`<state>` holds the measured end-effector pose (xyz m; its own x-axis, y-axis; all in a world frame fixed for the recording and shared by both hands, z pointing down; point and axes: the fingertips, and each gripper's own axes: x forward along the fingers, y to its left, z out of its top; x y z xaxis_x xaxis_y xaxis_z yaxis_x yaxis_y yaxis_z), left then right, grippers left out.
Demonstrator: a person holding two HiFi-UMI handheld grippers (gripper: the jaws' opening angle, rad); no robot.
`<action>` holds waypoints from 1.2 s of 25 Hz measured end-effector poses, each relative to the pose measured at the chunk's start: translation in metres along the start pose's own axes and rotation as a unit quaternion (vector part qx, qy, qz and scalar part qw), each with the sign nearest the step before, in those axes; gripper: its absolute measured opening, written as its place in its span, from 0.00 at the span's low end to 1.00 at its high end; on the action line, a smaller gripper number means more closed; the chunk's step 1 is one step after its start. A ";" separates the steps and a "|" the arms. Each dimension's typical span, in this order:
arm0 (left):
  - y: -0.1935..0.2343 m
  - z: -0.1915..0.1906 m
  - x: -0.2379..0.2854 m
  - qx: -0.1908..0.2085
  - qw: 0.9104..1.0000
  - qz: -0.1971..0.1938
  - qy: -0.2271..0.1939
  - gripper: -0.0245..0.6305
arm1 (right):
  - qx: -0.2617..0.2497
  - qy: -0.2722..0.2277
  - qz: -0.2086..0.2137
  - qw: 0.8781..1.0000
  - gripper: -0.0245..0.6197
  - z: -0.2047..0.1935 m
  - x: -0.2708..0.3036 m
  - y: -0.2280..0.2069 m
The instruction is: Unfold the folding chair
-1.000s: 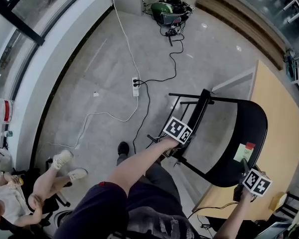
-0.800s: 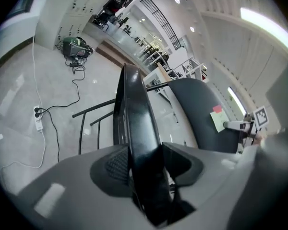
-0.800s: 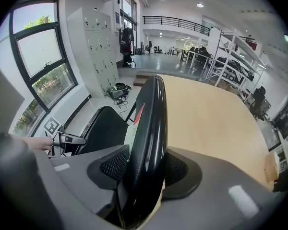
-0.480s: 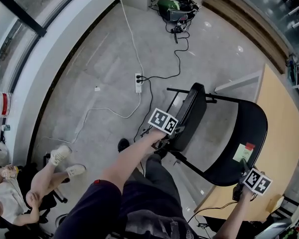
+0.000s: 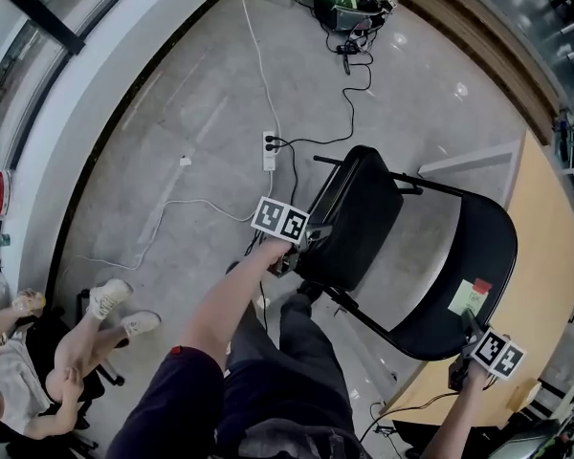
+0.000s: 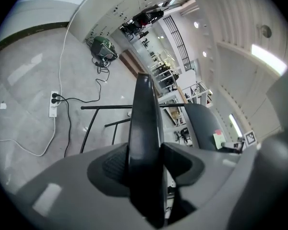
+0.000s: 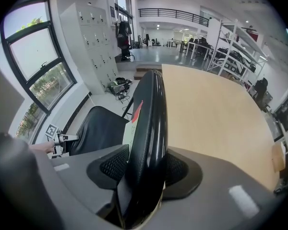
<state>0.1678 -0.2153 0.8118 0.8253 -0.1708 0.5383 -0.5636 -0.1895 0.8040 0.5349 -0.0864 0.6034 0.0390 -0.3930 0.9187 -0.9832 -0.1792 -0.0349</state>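
Since the left hand-held gripper (image 5: 298,254) is clamped on the seat (image 5: 354,213) at its front edge, that seat runs straight away from it twd the backrest (image 5: 464,256), whose top rim the right hand-held gripper (image 5: 467,333) pinches. I'd judge left should swing and right just steady. Folding chair (image 5: 430,328): black padded seat & back, thin black tube frame, part-open, on the floor (image 5: 172,142) by the long edge of the worktop (image 5: 545,256).

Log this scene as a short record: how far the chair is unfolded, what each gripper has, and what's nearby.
unfolding: partway; seat angled away from backrest
left gripper: shut on the seat's edge
right gripper: shut on the backrest's edge
on backrest: pale note
beside: wooden table
floor: white power strip with cables
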 end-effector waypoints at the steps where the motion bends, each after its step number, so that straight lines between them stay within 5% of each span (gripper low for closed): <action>1: 0.007 0.002 -0.004 -0.006 1.000 -0.004 -0.004 0.34 | 0.002 0.003 0.000 1.000 0.35 0.000 0.001 0.003; 17: 0.152 -0.009 -0.040 -0.045 0.999 0.005 -0.030 0.44 | 0.013 0.035 0.015 0.999 0.34 0.004 0.035 0.074; 30: 0.207 -0.020 -0.044 -0.066 0.996 -0.012 -0.053 0.46 | 0.042 0.054 0.025 0.997 0.32 0.000 0.056 0.089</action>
<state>0.0156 -0.2278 0.9592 0.8259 -0.2704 0.4948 -0.5289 -0.0672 0.8460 0.4490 -0.1241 0.6517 -0.0334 -0.3047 0.9519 -0.9647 -0.2391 -0.1103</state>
